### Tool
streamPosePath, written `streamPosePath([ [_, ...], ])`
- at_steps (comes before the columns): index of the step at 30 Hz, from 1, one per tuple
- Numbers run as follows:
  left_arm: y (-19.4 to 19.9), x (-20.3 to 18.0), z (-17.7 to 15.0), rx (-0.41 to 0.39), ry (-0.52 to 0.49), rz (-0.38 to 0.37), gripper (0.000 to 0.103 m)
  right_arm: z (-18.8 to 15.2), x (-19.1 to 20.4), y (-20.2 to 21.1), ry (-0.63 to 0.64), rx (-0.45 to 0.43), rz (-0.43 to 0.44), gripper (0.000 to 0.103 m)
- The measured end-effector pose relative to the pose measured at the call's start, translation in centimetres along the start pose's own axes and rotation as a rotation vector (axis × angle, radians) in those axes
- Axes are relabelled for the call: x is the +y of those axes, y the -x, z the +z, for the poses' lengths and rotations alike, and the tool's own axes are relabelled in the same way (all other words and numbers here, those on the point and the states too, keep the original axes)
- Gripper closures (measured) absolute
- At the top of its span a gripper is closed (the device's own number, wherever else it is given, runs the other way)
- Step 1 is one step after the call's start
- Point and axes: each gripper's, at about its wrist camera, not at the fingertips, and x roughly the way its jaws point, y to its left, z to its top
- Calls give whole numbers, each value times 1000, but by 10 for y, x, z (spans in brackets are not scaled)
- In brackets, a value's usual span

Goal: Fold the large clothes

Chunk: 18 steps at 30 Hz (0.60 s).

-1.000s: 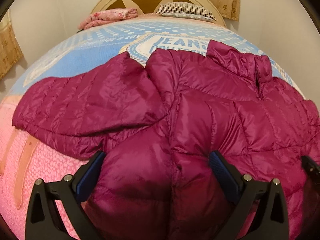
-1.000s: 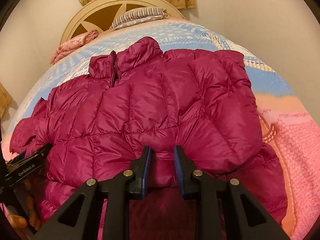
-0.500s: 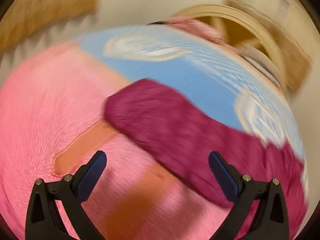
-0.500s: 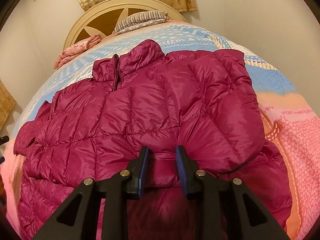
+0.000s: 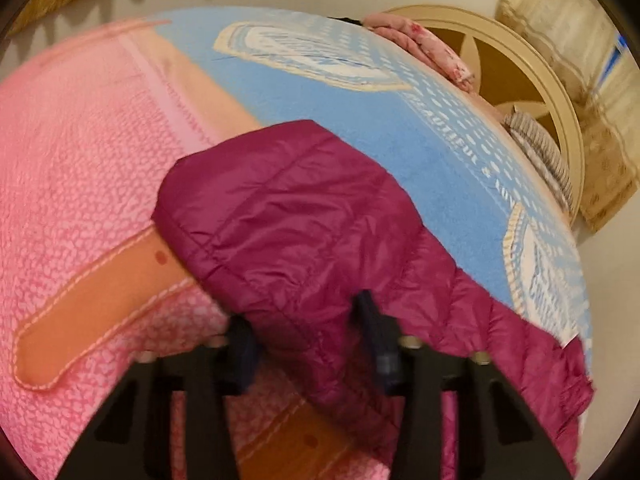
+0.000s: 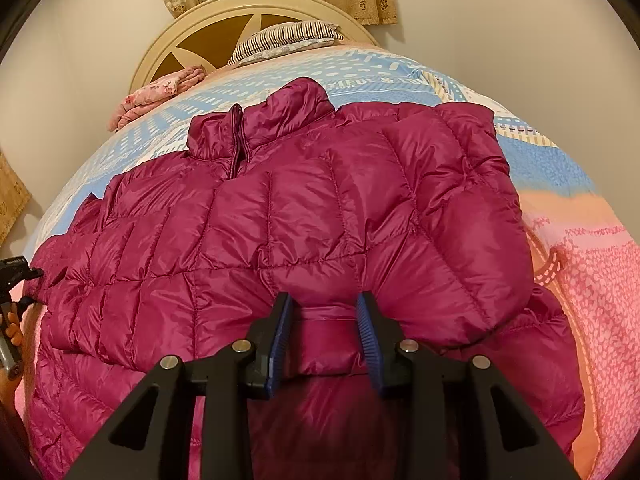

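A magenta puffer jacket (image 6: 280, 220) lies front up on the bed, collar toward the headboard. Its right sleeve is folded over the body, and the cuff (image 6: 324, 320) lies between the fingers of my right gripper (image 6: 324, 328). Those jaws are opening, and the pads look just clear of the cuff. In the left wrist view the other sleeve (image 5: 288, 208) stretches out over the bedspread. My left gripper (image 5: 306, 336) is closing on it a little way back from its end, with the fabric pinched between the pads. The picture there is blurred.
The bedspread is pink (image 5: 80, 160) near me and blue (image 5: 360, 120) farther off. At the head end stand a cream headboard (image 6: 200, 36), a striped pillow (image 6: 288, 38) and a folded pink cloth (image 6: 160, 88). A hand on the left gripper's handle shows at the right view's left edge (image 6: 10, 332).
My left gripper swung off the jacket's body to the outstretched sleeve, rolled, and its wide jaws narrowed onto the fabric. The right gripper stayed put and its jaws widened slightly.
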Motion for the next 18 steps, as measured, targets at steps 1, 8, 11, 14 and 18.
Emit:
streamPosePath([
  [1,-4,-1,2,-4,-10,-5,73,0,0,0,0,0,0,68],
  [8,15,-27,9,-81,-145,-3,91,1,0,0,-5,-1,6,68],
  [11,51,-65,2,-173,-276,-73,91,1,-1,-1,-10,-3,13,67],
  [14,94,-115,-25,-264,-450,-165,91,1,-3,-1,-19,-5,22,67],
  [18,147,-183,-105,-346,-739,-319,91,1,-4,-1,-21,-5,25,67],
])
